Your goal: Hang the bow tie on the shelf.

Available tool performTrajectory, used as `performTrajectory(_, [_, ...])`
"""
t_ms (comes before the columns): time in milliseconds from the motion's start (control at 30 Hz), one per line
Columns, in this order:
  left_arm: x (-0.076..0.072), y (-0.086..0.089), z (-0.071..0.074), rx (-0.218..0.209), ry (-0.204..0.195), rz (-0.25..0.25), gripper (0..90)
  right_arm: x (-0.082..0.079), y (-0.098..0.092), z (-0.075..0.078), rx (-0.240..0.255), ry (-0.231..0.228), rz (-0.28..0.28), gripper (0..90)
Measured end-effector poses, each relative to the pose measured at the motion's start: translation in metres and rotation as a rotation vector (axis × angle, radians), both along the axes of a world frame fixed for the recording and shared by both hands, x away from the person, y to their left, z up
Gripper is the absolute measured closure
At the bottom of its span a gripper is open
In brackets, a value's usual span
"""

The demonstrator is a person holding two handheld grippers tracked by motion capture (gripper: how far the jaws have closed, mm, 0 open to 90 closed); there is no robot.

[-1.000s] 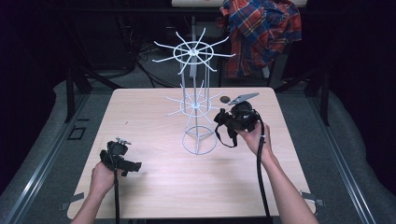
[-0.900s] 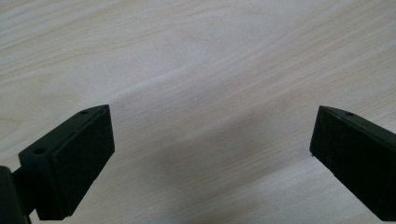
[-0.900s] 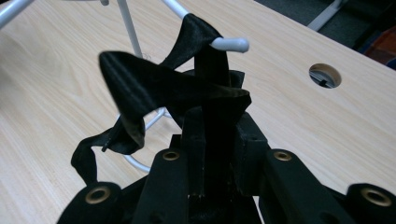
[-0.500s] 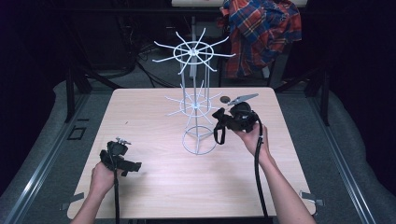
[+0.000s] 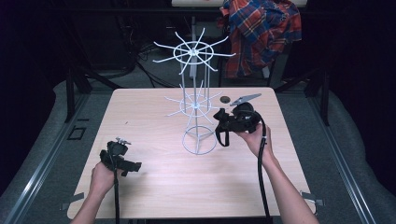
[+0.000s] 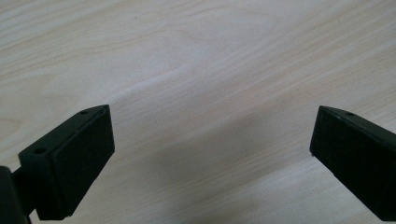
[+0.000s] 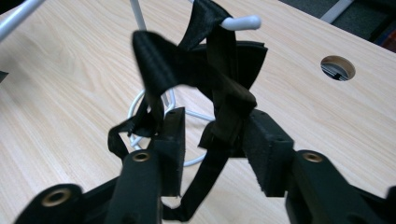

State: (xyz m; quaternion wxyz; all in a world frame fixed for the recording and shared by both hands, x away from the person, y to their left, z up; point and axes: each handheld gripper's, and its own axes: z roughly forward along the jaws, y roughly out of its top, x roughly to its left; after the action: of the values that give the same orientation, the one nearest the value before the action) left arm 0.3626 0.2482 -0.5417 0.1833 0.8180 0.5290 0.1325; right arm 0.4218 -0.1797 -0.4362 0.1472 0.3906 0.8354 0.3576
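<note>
Beside the rack (image 5: 196, 107), the right hand-held gripper (image 7: 212, 140) clutched a strap (image 7: 219, 84), apparently hooking it on a prong (image 7: 240, 21); releasing seemed next. The left hand-held gripper (image 6: 210, 154) gaped, idle.

I see a pale wooden table (image 5: 154, 186) with visible grain. A white wire rack (image 5: 195, 100) stands directly on it by its ring base, roughly at the middle of the tabletop. Just beyond the rack, toward the far edge, I make out a small round hole (image 5: 225, 99) in the tabletop, with something dark inside in the right gripper view (image 7: 337, 67). Around the rack's base the wood lies bare.
</note>
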Motion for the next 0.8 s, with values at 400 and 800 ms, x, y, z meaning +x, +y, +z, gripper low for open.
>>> performTrajectory(400, [0.000,0.000,0.000,0.000,0.000,0.000,0.0,-0.015,-0.019,0.014,-0.029,0.010,-0.034,32.9])
performTrajectory(800, [0.000,-0.001,0.000,0.002,0.002,-0.004,0.0,-0.032,-0.036,0.017,-0.053,0.019,-0.030,18.3])
